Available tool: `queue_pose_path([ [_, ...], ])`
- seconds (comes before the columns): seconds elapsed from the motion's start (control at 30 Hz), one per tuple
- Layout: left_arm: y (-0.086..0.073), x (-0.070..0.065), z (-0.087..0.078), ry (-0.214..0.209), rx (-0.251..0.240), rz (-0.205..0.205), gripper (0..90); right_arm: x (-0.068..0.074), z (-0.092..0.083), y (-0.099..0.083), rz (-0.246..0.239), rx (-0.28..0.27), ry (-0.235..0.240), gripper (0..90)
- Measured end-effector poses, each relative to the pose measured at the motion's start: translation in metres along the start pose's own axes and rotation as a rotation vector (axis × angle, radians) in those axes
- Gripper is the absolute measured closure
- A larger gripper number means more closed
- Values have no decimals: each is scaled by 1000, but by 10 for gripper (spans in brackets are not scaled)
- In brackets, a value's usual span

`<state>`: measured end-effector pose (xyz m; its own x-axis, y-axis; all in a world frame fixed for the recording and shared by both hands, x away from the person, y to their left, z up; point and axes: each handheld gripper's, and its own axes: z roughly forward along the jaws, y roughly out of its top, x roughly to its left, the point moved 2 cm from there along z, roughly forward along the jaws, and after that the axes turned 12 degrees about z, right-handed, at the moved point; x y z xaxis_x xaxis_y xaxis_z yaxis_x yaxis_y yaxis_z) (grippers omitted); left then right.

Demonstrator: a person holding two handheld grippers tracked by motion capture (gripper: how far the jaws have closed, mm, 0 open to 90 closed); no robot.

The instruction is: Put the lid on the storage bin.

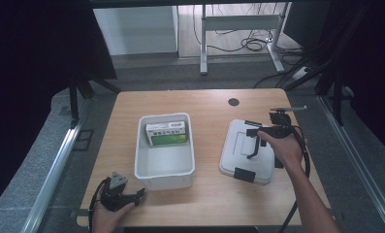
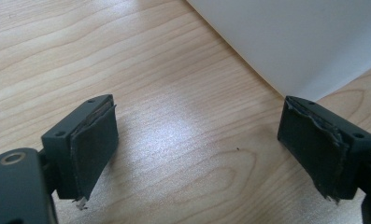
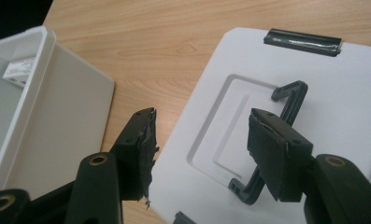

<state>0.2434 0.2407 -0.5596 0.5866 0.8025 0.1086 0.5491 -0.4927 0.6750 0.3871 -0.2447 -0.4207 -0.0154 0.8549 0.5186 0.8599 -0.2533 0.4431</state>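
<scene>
Right gripper (image 3: 202,154): jaws wide, empty, above white lid (image 3: 342,93) lying flat on table (image 1: 209,104) beside bin (image 1: 164,167). Lid: rigid plastic, probably light; grasp raised black handle (image 3: 286,105).

We see a pale wooden table (image 1: 209,104), smooth with faint sheen; the white lid (image 3: 342,88) and bin (image 1: 144,167) look matt plastic; the lid's black handle (image 3: 293,100) glossy plastic.
</scene>
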Motion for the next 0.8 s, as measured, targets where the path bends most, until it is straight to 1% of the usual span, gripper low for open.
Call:
queue_pose_path([
  [0.07,0,0,0,0,0,0,122,-1,0,1,-2,-4,-3,425],
  [0.13,0,0,0,0,0,0,122,-3,1,3,10,2,-17,425],
  [0.23,0,0,0,0,0,0,122,-5,2,5,16,2,-21,426],
  [0.27,0,0,0,0,0,0,122,-7,4,6,28,9,-26,426],
  [0.3,0,0,0,0,0,0,122,-7,4,6,28,9,-26,426],
  [0.33,0,0,0,0,0,0,122,-9,6,7,36,15,-37,426],
  [0.53,0,0,0,0,1,0,122,-17,14,10,52,30,-65,425],
  [0.6,0,0,0,0,1,1,122,-18,16,10,49,33,-69,424],
  [0.63,0,0,0,0,1,1,122,-20,18,10,45,41,-88,423],
  [0.8,0,0,0,0,1,1,122,-21,21,12,46,39,-95,423],
])
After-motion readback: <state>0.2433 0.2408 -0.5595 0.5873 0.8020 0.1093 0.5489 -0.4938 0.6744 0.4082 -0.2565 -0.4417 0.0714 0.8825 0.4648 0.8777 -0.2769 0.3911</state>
